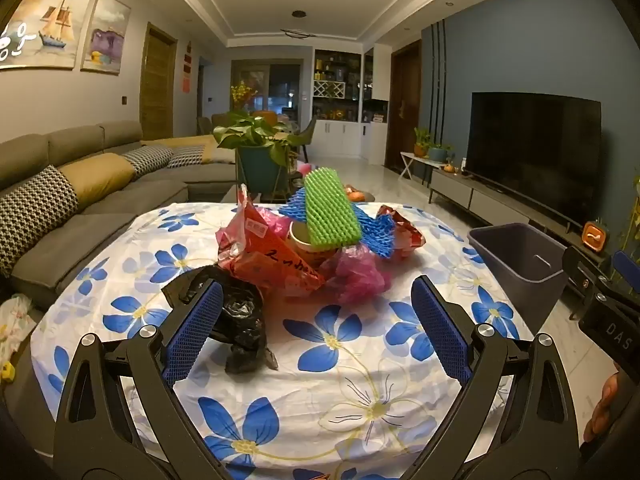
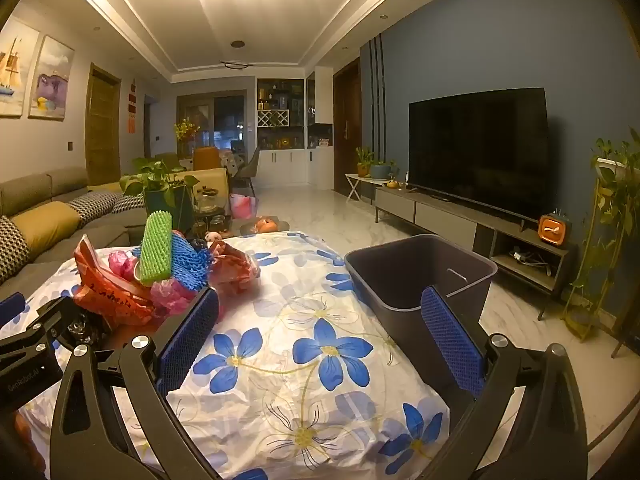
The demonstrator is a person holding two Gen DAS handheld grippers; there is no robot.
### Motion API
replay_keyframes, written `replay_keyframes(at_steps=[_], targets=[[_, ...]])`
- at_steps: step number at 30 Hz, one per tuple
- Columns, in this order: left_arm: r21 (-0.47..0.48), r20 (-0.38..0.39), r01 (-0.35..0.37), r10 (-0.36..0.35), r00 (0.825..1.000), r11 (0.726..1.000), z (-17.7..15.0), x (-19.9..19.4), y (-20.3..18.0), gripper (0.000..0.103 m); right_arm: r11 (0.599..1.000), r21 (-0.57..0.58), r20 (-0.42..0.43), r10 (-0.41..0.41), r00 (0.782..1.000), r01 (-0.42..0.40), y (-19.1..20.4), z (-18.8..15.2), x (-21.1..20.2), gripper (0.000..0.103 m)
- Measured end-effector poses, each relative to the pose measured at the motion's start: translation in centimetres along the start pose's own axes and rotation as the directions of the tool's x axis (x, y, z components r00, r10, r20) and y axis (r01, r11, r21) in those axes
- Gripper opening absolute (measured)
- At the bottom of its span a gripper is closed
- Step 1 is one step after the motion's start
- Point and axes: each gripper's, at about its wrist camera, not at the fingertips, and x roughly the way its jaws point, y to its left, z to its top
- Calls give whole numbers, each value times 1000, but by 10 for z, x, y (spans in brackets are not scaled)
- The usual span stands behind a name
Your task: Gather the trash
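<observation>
The left gripper (image 1: 316,316) stands with its jaws spread wide and nothing between the pads; the right gripper (image 2: 320,332) is likewise released and empty, poised over bare cloth. In the left wrist view the crumpled black bag (image 1: 240,320) lies just beyond the left-hand pad, at about ten o'clock from the gap, so it is the nearest piece of trash. Beyond it, at twelve o'clock, sits the main heap: a red bag (image 1: 264,256) with handwriting, a pink bag (image 1: 360,276), a paper cup (image 1: 304,244) under a green foam net (image 1: 330,210), and a blue foam net (image 1: 372,232) behind. All rest on the flowered tablecloth (image 1: 340,400).

The grey bin (image 2: 416,276) stands at the table's right edge, at one o'clock in the right wrist view, its mouth open and empty as far as can be seen.

The step in hand looks like the first pick. For a good one, the left jaws probably want to shift toward ten o'clock until the black bag sits centred between the pads, then dip low enough to gather a thick fold rather than a loose corner, without pinching the cloth beneath. Thin film tends to slip, so a firm bite is likely needed. The right gripper, nearer the bin, seems better placed for the far-side pieces.
</observation>
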Motion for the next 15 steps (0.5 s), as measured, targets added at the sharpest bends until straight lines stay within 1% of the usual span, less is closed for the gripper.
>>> replay_keyframes(at_steps=[15], targets=[[-4, -2, 2, -2, 1000, 1000, 0, 0, 0, 94, 1000, 2, 0, 1, 1000, -1, -2, 0, 0, 98]])
